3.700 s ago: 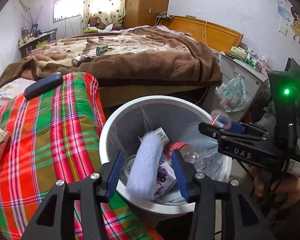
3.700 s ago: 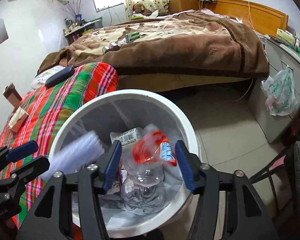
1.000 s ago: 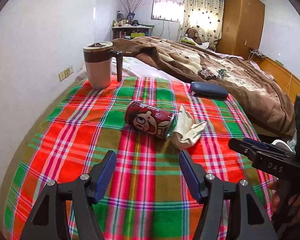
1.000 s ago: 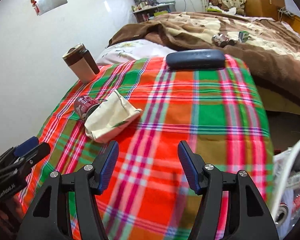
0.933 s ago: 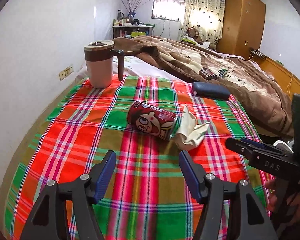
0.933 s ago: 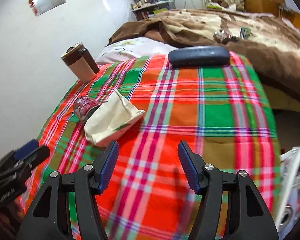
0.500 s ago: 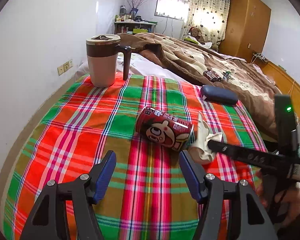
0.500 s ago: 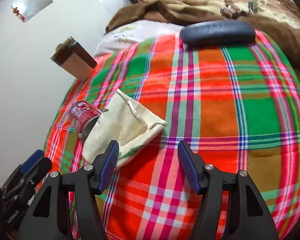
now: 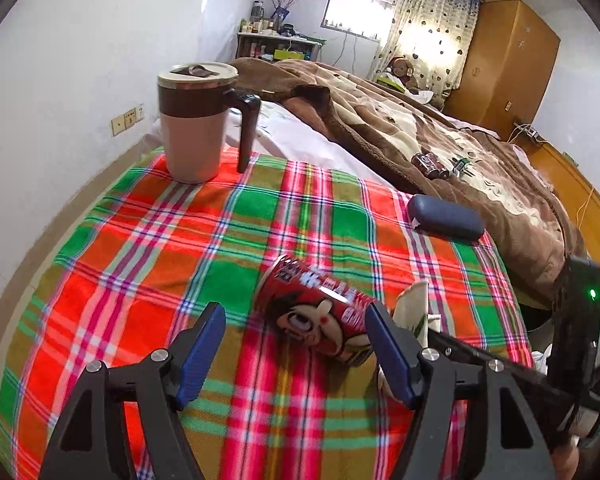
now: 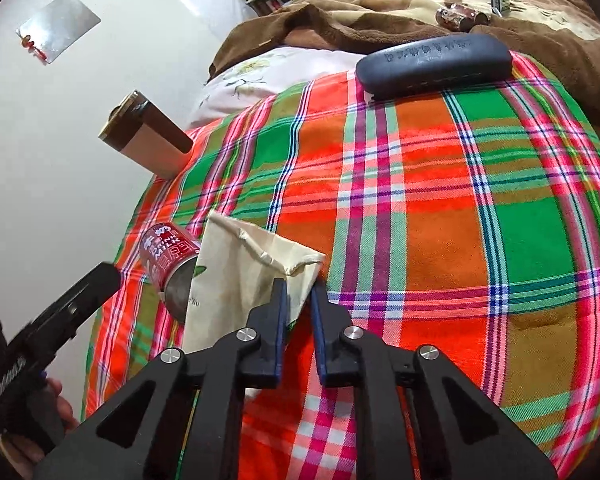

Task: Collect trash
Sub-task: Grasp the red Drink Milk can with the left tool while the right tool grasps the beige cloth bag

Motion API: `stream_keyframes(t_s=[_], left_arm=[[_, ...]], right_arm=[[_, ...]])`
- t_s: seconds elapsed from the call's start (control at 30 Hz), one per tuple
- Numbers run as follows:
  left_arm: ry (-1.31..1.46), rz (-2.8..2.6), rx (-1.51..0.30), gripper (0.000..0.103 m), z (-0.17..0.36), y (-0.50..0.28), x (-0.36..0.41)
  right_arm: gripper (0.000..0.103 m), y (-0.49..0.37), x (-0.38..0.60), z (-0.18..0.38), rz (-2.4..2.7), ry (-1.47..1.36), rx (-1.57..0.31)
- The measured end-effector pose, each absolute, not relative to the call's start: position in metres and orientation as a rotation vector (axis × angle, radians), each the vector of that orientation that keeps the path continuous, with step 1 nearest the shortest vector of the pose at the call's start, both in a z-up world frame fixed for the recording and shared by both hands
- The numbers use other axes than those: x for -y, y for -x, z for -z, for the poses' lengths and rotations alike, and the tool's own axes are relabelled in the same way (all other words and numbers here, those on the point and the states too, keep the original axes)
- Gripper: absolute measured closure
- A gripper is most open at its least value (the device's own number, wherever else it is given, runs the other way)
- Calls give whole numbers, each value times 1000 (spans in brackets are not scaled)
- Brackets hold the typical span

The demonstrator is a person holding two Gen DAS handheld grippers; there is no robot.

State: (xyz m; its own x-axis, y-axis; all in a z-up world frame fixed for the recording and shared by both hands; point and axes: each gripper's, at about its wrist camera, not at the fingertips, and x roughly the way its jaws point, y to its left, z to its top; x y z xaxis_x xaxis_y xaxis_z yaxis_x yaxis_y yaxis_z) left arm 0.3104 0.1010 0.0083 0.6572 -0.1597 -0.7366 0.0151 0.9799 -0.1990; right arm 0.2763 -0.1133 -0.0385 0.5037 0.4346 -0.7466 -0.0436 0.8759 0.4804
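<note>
- Trash on the plaid blanket [image 10: 440,208] is two pieces: a red can [image 9: 320,316] that lies on its side, and a crumpled cream paper bag [image 10: 240,276] that touches the can's open end. Both lie toward the near edge of the blanket, on the side of the wall.
- Right gripper [image 10: 298,300] has just been closing. Its jaws are now nearly together, with a corner of the paper bag between them, so I judge that it has pinched the bag. The bag is not lifted yet.
- Left gripper [image 9: 296,344] has just been opening a little. Its jaws stand wide apart, one on each side of the can. The pads do not press on the can, so it holds nothing.
- Other things on the blanket are a lidded mug [image 9: 198,120] at the far corner by the wall and a dark glasses case [image 9: 444,218] at the far edge, near the brown bedcover [image 9: 440,140]. I judge these are not trash.
- More small items, it seems a can and a little green box, lie far away on the brown bedcover.
- Progress: neither piece is collected yet. What remains is to lift the bag, to close on the can, and to carry both to a bin, which is in neither view.
</note>
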Motion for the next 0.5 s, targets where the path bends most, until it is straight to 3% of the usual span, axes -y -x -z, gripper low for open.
stream_keyframes(t_s=[0.5], left_arm=[[226,55,-938,29,18,-356,-71]], right_arm=[[94,-272,148,22,-203,-284,-956]])
